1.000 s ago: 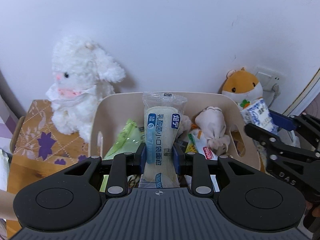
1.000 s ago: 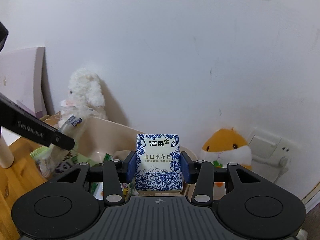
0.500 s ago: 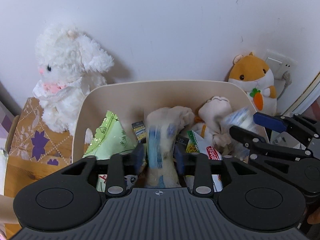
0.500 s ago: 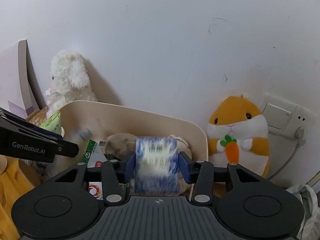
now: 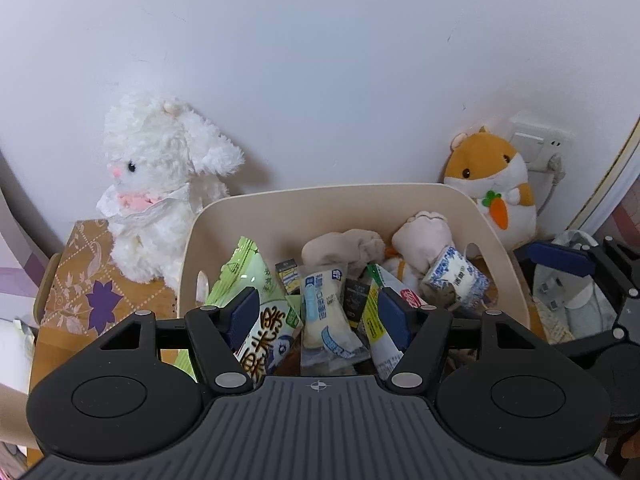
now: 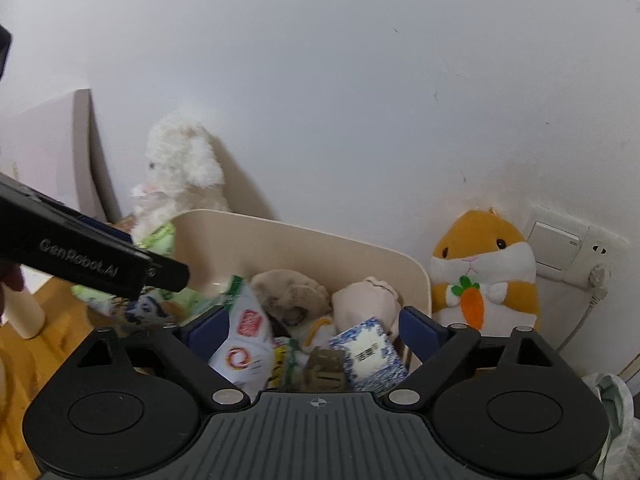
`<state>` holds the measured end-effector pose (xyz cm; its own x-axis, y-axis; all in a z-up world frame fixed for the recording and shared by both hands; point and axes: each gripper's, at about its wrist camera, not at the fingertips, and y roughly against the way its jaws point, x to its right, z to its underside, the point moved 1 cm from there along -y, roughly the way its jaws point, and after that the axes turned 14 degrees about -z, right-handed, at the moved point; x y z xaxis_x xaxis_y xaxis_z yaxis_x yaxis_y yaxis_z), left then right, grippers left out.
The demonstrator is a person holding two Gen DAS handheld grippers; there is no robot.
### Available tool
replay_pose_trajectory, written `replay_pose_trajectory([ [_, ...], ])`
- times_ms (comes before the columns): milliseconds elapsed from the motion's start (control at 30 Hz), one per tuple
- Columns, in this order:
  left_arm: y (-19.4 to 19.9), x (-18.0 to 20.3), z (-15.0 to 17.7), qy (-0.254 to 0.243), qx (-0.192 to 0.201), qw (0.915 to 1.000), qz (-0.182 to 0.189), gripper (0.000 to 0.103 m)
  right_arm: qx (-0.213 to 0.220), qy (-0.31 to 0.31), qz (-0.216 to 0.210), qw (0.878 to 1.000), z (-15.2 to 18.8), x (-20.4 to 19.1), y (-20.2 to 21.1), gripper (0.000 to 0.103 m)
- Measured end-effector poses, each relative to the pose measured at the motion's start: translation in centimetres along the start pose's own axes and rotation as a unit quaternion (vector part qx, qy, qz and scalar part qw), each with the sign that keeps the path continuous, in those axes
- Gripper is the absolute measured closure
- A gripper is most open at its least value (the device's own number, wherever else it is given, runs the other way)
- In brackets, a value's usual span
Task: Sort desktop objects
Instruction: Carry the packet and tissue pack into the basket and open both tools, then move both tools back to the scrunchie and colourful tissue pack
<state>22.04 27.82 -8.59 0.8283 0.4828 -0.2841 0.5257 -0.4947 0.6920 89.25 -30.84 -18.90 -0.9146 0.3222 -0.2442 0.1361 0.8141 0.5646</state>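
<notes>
Cream-coloured plastic is forming the rounded bin (image 5: 280,216) that is standing against the white wall, and both tools are hanging over its near rim. The left tool (image 5: 318,316) is spreading its jaws wide, the blue pads pressing on nothing; between them, lying in the bin, is the clear-wrapped bread roll with blue print (image 5: 324,316), leaning among other packets. Just left of it the green and white snack bag (image 5: 256,280) is resting against the bin's left wall, and a beige cloth bundle (image 5: 340,246) is sitting toward the far side. The right tool (image 6: 316,328) is likewise opening, its jaws well apart and gripping nothing; below and between them the blue and white patterned tissue pack (image 6: 370,354) is lying tilted in the bin's right part, beside a white packet with a red ring mark (image 6: 242,354). A fluffy white plush rabbit (image 5: 160,184) is sitting left of the bin on a brown patterned box (image 5: 88,280), which is resting on the wooden surface (image 6: 68,320). An orange and white plush hamster with a carrot (image 6: 484,268) is standing right of the bin, near a wall socket (image 6: 560,246).
</notes>
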Motion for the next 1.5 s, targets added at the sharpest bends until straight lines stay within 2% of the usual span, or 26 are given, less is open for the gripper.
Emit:
replay_pose_trajectory([
  [67,1.0,-0.1,0.3,0.000,0.005,1.0000,0.000,0.035,0.004,0.002,0.000,1.000,0.1,-0.6,0.7,0.001],
  [100,1.4,-0.3,0.4,0.000,0.008,1.0000,-0.001,0.034,0.009,0.001,0.002,1.000,0.2,-0.9,1.2,0.000],
  [300,4.5,-1.1,2.5,-0.017,0.018,0.9997,-0.006,0.031,0.036,-0.015,-0.020,0.999,1.2,-2.5,3.7,0.000],
  [533,5.6,-2.4,6.1,-0.025,-0.008,0.9996,-0.007,0.031,0.025,-0.008,-0.040,0.999,3.5,-4.7,5.0,0.000],
  [833,4.3,-2.8,10.9,-0.028,-0.068,0.9972,-0.011,0.031,-0.033,-0.026,-0.048,0.998,7.2,-5.8,3.5,0.000],
  [967,3.1,-2.3,12.7,-0.037,-0.100,0.9943,0.002,0.031,-0.064,-0.028,-0.045,0.997,9.2,-6.0,2.1,0.000],
  [1133,2.2,-1.5,14.1,-0.049,-0.124,0.9911,0.012,0.031,-0.093,-0.033,-0.054,0.994,11.1,-6.2,1.0,0.000],
  [1500,-1.3,-0.5,16.2,-0.024,-0.181,0.9831,0.006,0.031,-0.143,-0.014,-0.057,0.988,13.3,-6.6,-1.1,0.000],
])
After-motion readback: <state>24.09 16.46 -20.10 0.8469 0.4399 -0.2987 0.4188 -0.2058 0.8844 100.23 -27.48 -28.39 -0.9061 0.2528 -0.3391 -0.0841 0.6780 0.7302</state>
